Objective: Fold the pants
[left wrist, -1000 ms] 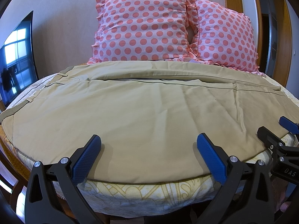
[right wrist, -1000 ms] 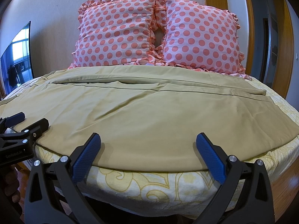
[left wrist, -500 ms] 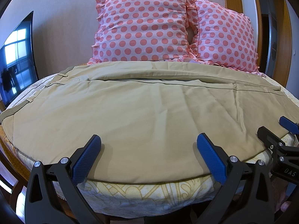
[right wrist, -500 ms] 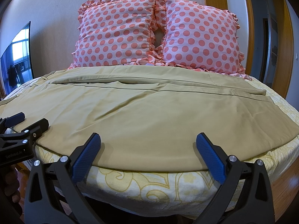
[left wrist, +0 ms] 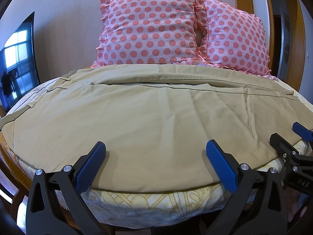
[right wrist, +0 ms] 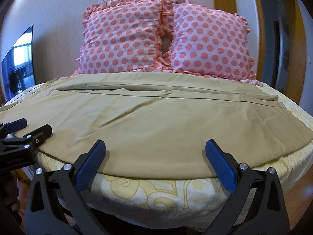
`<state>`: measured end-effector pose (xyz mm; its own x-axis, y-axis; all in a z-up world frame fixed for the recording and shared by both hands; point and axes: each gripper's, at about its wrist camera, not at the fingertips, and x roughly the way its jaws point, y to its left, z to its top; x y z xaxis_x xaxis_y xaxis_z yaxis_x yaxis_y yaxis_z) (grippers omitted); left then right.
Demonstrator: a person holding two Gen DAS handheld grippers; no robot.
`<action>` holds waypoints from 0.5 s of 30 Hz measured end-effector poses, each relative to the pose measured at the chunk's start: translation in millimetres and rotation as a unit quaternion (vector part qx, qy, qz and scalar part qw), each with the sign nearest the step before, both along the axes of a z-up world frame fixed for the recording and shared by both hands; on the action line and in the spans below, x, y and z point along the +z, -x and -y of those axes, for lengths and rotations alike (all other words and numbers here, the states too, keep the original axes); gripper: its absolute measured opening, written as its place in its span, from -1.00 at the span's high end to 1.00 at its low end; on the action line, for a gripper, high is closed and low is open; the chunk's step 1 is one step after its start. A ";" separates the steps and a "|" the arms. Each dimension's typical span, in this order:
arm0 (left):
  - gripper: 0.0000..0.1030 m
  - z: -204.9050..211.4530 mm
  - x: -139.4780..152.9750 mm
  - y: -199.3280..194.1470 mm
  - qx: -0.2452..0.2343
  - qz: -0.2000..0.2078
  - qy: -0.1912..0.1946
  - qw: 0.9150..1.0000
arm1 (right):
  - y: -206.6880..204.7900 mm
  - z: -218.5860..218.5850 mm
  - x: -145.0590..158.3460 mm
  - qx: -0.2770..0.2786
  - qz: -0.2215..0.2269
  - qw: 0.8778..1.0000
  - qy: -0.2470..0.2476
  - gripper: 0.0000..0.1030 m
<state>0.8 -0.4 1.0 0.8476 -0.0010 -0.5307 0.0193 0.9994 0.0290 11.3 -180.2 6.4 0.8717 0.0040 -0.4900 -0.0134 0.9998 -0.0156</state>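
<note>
The tan pants [left wrist: 148, 121] lie spread flat across the bed [left wrist: 156, 205], waistband at its left side, legs running right. At the bed's near edge the left gripper [left wrist: 155, 163] and, right of it, the right gripper [right wrist: 155, 162] hover with fingers wide apart, holding nothing. Two pillows [right wrist: 125, 39] stand at the bed's far side.

Both wrist views bedside, seemingly pillows [left wrist: 152, 27]-ward.

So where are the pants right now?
The tan cotton pants lie spread flat across the yellow-patterned bed, in front of two pink polka-dot pillows, with both open claws at their near edge.
</note>
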 end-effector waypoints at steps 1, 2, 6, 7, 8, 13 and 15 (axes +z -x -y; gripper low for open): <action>-0.97 0.0 1.0 -1.9 0.000 -0.008 0.001 1.000 | -6.8 2.2 0.1 0.014 -0.018 1.000 -0.003 -0.97; -0.97 -1.1 9.7 -5.3 -0.001 -0.015 0.003 1.000 | -17.0 13.1 10.3 0.031 -0.039 0.999 -0.020 -0.97; -0.97 -8.0 30.6 -12.8 0.008 0.007 0.022 1.000 | -51.5 75.2 60.7 -0.016 -0.023 0.996 -0.087 -0.97; -0.97 -8.5 37.2 -15.7 0.011 0.011 0.023 1.000 | -60.8 87.7 68.1 -0.029 -0.024 0.995 -0.096 -0.97; -0.97 -9.4 46.1 -22.5 0.017 0.018 0.025 0.999 | -81.1 113.0 80.8 -0.059 -0.029 0.991 -0.113 -0.97; -0.97 -12.7 70.8 -57.4 0.030 0.031 0.025 0.999 | -181.4 213.3 96.8 -0.192 -0.078 0.965 -0.160 -0.87; -0.97 -12.7 74.9 -71.8 0.037 0.030 0.022 0.999 | -220.4 244.3 90.1 -0.231 -0.102 0.954 -0.162 -0.54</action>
<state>72.6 12.3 76.0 0.8761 0.0398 -0.4804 -0.0547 0.9984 -0.0170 231.8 -424.4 96.6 0.7046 -0.1771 -0.6871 0.4592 0.8521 0.2513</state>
